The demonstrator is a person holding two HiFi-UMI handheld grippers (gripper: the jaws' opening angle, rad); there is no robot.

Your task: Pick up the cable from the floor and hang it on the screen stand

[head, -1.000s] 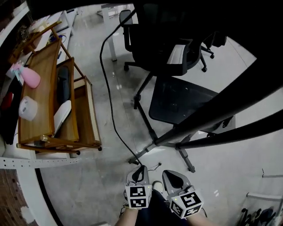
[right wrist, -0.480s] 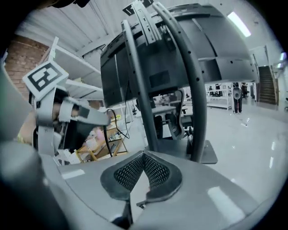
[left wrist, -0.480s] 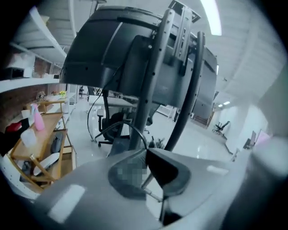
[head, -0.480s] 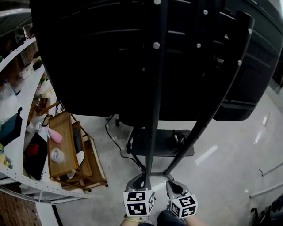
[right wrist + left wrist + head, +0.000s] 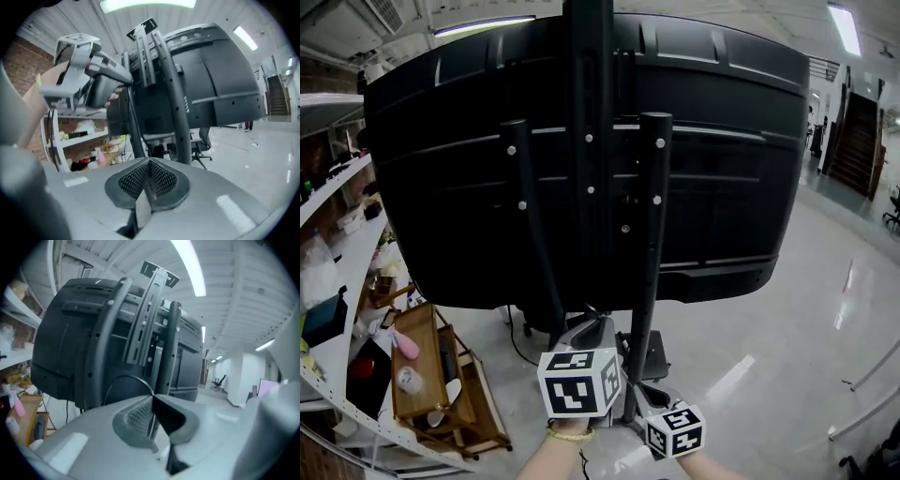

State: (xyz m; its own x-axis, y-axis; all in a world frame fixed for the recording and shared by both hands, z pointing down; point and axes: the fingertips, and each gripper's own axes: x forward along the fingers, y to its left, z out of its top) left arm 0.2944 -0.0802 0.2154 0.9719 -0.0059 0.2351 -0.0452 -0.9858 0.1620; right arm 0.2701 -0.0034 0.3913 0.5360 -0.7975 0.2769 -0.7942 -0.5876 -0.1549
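The back of a large dark screen (image 5: 722, 169) fills the upper and middle part of the head view. It is carried on a stand (image 5: 652, 244) of upright poles at the centre. The left gripper (image 5: 153, 397) is held up at the lower centre of that view, close to the poles. The right gripper (image 5: 149, 161) sits lower and further right. The grip itself cannot be made out from the head view.

In the left gripper view, the jaws are seen closed on a thin black cable (image 5: 130, 376). From their tip the cable arcs up and to the left, then drops in front of the stand at the middle of the frame.

In the right gripper view, the jaws are pressed together with nothing between them. Only this view shows the left gripper from the side, at the upper left of the frame, with a hand (image 5: 40, 93) behind it and its tip against the stand. An office chair (image 5: 202, 140) is also seen past the poles there.

A wooden rack (image 5: 427, 398) and a white shelf (image 5: 337, 234) are shown at the lower left and left of the head view. A staircase (image 5: 862, 131) is shown at its right edge.
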